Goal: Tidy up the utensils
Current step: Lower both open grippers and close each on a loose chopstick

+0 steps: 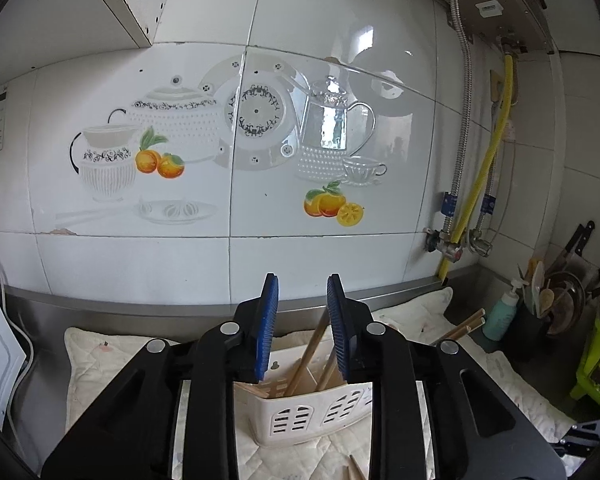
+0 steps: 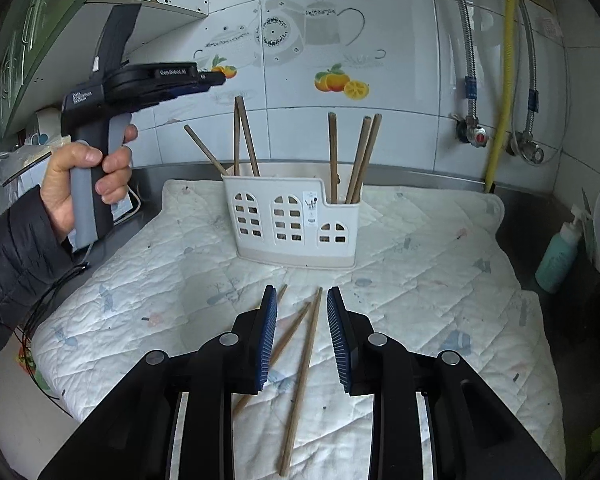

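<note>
Your right gripper [image 2: 302, 334] hangs with jaws apart just above loose chopsticks [image 2: 300, 384] lying on the quilted mat [image 2: 420, 280]. Beyond them the white holder [image 2: 296, 224] stands upright with chopsticks in both ends. Your left hand [image 2: 80, 184] holds the left gripper [image 2: 216, 79] raised at the left.

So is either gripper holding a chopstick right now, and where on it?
Neither. The left gripper is open above the holder, and the right gripper is open over loose chopsticks on the mat, not gripping them.
</note>
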